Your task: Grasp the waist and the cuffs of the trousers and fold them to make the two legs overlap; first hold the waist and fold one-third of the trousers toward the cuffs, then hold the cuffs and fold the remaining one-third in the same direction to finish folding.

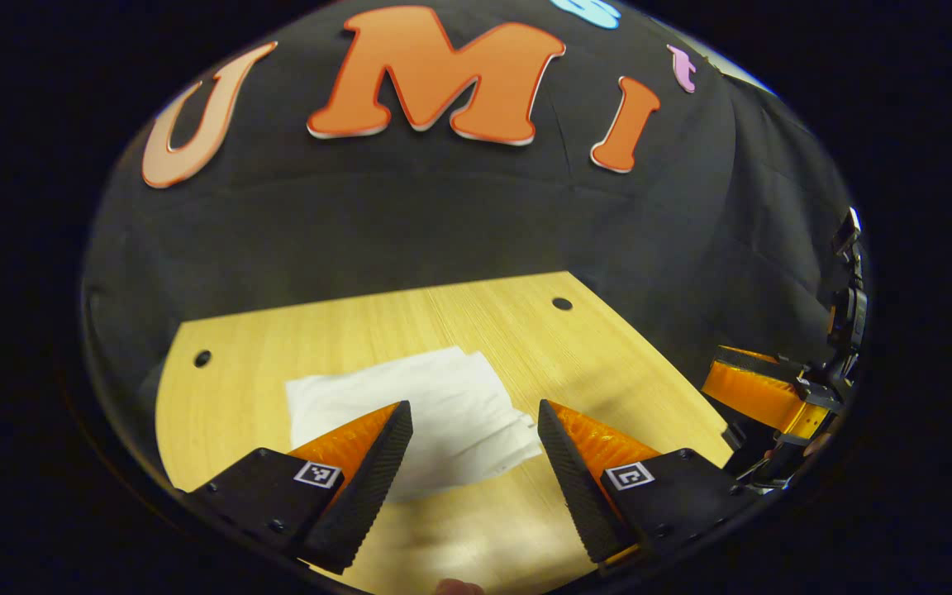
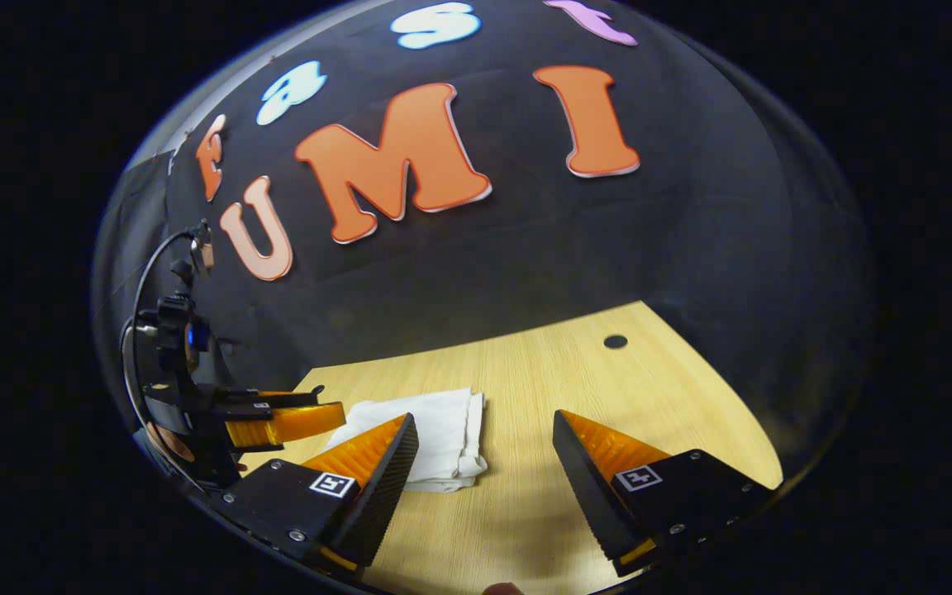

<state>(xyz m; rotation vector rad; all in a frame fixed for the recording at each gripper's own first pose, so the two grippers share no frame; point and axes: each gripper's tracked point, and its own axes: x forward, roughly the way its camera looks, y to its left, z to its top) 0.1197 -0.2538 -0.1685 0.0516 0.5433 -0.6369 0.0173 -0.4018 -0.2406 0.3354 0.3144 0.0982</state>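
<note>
Big wooden table (image 1: pixel 625 364) across the bottom of both views, black cloth wall behind it, and sitting on the wood is the white pair of trousers (image 1: pixel 435 413), already down to a compact, layered rectangle. In the right gripper view the trousers (image 2: pixel 435 430) lie to the left of centre with stacked edges showing along the near right side, so the thirds look folded and the job reads as finished or nearly so. Left gripper (image 1: pixel 476 426) hangs above the bundle, its two fingers wide apart with nothing between them, the cloth visible through the gap. Right gripper (image 2: pixel 484 438) is likewise spread wide and empty, over bare wood just beside the bundle's edge. Each tool also turns up in the other's view: the left gripper (image 2: pixel 278 421) low beside the bundle, the right gripper (image 1: pixel 765 397) off the table's right side. If any step is left, it is a tidy-up, and the way to do it well is to stay gentle: come in low, press or nudge only the loose top layer, square the ragged corner nearest the left fingers, and avoid snagging the stacked edges, since thin soft cloth like this will slide and unfold at a careless pull. Two small dark holes (image 1: pixel 562 303) mark the tabletop beyond.
</note>
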